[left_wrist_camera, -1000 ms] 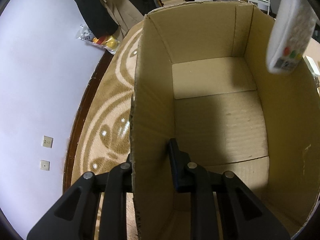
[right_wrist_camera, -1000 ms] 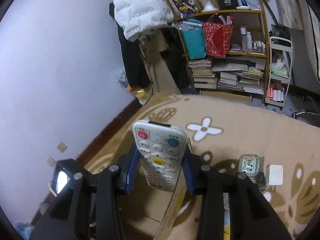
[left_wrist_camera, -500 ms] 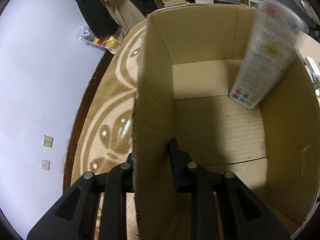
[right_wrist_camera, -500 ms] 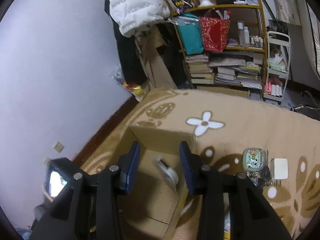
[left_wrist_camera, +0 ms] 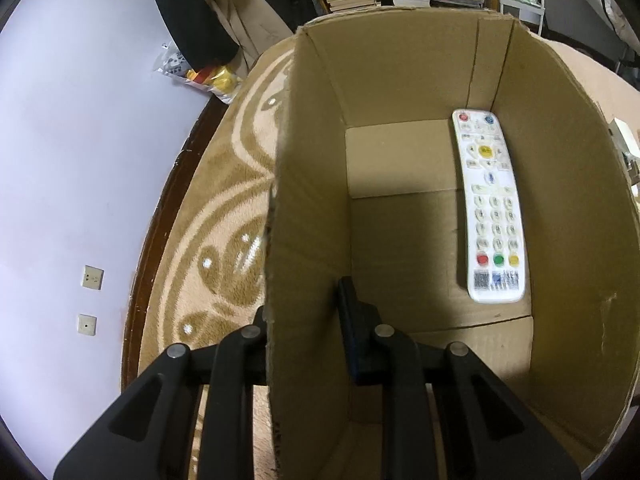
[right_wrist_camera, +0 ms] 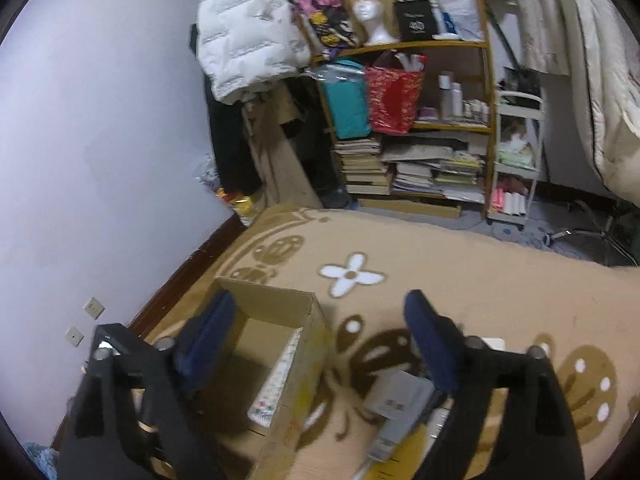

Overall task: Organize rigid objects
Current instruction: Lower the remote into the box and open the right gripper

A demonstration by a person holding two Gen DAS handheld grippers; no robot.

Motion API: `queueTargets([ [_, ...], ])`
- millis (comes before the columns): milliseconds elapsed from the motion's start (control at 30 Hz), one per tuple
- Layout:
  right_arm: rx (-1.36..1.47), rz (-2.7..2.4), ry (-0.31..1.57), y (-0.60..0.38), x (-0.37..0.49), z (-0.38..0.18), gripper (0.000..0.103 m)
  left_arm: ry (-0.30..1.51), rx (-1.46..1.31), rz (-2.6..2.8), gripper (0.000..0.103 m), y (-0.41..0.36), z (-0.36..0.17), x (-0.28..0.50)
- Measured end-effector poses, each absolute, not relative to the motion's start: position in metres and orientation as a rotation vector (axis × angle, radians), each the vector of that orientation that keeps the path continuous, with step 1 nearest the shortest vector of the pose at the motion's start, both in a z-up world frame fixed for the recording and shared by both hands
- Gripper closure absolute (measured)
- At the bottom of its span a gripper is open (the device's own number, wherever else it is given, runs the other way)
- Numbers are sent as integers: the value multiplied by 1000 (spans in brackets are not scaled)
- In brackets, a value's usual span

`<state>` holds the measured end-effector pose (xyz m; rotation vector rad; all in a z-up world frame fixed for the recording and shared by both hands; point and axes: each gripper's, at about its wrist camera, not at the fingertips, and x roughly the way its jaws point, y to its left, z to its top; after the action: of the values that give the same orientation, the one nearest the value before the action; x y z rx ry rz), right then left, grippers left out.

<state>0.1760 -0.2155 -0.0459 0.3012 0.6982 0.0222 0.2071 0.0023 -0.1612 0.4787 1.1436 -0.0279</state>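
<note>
On the floor under both of my tongs spreads a tan carpet (right_wrist_camera: 460, 264) with darker brown swirls and a white four-petal flower woven in, running up to a dark wooden skirting and a plain pale wall (left_wrist_camera: 80, 128) that carries two small socket plates. Against the far side of the room stands a wooden shelf (right_wrist_camera: 448, 46) crammed with stacked books, a teal bag, a red bag and small bottles, with a mannequin head in a blond wig on top and a white padded jacket (right_wrist_camera: 248, 40) hanging beside it. A narrow white trolley stands to the shelf's right.

My left gripper (left_wrist_camera: 304, 320) pinches the near side wall of the open cardboard box (left_wrist_camera: 312, 168), one finger outside and one inside. The white remote control (left_wrist_camera: 490, 204) lies flat on the box floor along the right wall, buttons up: a red and a blue button at the far end, a yellow centre pad, number keys, then red, green and yellow dots and a printed code label whose text I cannot read.

My right gripper (right_wrist_camera: 320, 340) is spread wide and holds nothing, above the carpet just beside the box. Below it lies a grey plug-like block (right_wrist_camera: 400, 400), blurred. The black bag on the shelf carries print too small to make out.
</note>
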Motion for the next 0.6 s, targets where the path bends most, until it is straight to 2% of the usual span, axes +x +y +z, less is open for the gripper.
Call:
queueTargets([
  [600,334,-110,889,-272,158,-134,9,1146,473,-32,83,2,-163,209],
])
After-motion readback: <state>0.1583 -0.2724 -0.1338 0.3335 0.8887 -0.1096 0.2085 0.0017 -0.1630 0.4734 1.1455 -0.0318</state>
